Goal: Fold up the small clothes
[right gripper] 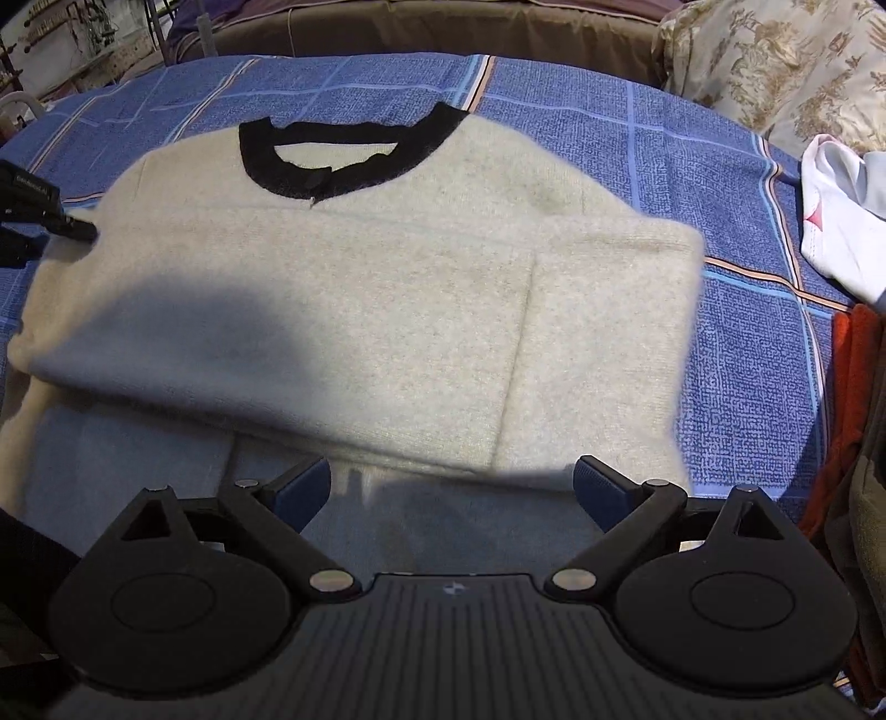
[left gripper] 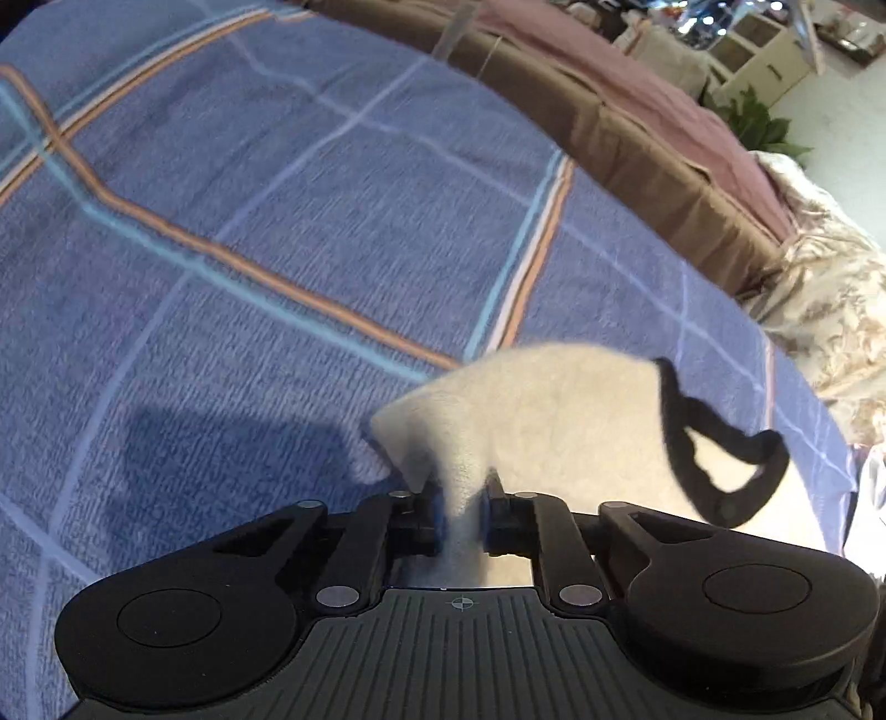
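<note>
A cream knit sweater (right gripper: 387, 299) with a black collar (right gripper: 343, 160) lies on the blue plaid cloth (right gripper: 747, 354), one sleeve folded across its front. My left gripper (left gripper: 462, 498) is shut on the sweater's left shoulder edge (left gripper: 531, 410); it shows at the left edge of the right wrist view (right gripper: 61, 221). The black collar (left gripper: 714, 448) hangs to its right. My right gripper (right gripper: 451, 487) is open and empty, just above the sweater's lower part, its blue pads (right gripper: 302, 487) wide apart.
A white garment (right gripper: 841, 221) and an orange one (right gripper: 853, 365) lie at the right edge of the cloth. A floral quilt (right gripper: 775, 61) and a brown bed edge (left gripper: 653, 149) lie beyond the cloth. Shelves (left gripper: 764, 50) and a plant (left gripper: 758, 122) stand far back.
</note>
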A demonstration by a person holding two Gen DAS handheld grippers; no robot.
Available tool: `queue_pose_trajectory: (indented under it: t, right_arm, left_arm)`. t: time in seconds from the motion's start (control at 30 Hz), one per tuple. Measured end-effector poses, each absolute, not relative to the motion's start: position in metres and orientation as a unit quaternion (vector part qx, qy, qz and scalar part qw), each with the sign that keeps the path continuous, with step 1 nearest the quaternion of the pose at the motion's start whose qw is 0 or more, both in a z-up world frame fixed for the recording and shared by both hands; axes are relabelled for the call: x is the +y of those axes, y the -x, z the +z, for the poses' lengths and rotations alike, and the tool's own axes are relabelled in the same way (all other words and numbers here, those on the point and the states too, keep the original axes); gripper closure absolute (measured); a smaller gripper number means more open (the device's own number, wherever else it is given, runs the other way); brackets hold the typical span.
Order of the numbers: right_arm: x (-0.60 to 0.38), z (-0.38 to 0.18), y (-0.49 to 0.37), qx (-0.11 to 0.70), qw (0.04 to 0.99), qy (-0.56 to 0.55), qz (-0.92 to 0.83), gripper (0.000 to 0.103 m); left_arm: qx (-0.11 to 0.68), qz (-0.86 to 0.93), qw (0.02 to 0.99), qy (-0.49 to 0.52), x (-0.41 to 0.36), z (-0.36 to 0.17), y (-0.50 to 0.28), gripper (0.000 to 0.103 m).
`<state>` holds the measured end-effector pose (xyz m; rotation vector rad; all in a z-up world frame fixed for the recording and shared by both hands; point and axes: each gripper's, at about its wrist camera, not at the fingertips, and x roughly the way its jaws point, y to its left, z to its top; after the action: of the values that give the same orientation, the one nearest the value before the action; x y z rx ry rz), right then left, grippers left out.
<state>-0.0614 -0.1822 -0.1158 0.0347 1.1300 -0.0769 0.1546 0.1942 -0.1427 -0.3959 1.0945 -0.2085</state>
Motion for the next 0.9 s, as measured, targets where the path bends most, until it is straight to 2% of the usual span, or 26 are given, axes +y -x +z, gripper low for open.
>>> queue_pose_trajectory:
  t: [0.13,0.33,0.4,0.43,0.47,0.57,0.67,0.77,0.9]
  right_arm:
    - [-0.190,-0.114,0.072,0.534,0.843,-0.038,-0.052,0.008]
    - [-0.180,-0.111,0.068,0.522,0.851,-0.020,-0.045,0.008]
    - [-0.173,-0.107,0.064,0.515,0.857,-0.007,-0.034,0.008]
    - [-0.169,-0.105,0.062,0.507,0.861,0.002,-0.026,0.008]
    - [-0.165,-0.103,0.060,0.502,0.865,0.013,-0.019,0.008]
    - [-0.153,-0.105,0.049,0.495,0.868,0.046,-0.003,0.008]
    - [-0.149,-0.111,0.037,0.497,0.866,0.052,-0.001,0.008]
    - [-0.148,-0.118,0.028,0.502,0.864,0.041,-0.002,0.008]
    - [-0.145,-0.136,0.019,0.525,0.849,0.053,-0.009,0.008]
  left_arm:
    - [0.468,-0.111,0.862,0.161,0.194,-0.114,-0.156,0.032]
    - [0.514,-0.088,0.849,0.088,0.200,-0.153,-0.181,0.034]
    - [0.494,-0.085,0.859,0.100,0.206,-0.141,-0.171,0.021]
    - [0.482,-0.071,0.869,0.086,0.207,-0.133,-0.164,0.002]
    - [0.472,-0.054,0.878,0.062,0.206,-0.125,-0.156,0.000]
    - [0.429,-0.060,0.900,0.034,0.206,-0.102,-0.122,0.000]
    - [0.436,-0.125,0.891,0.016,0.190,-0.092,-0.086,0.000]
    - [0.465,-0.177,0.867,-0.006,0.158,-0.106,-0.053,0.000]
    - [0.505,-0.155,0.848,-0.039,0.142,-0.148,-0.036,0.000]
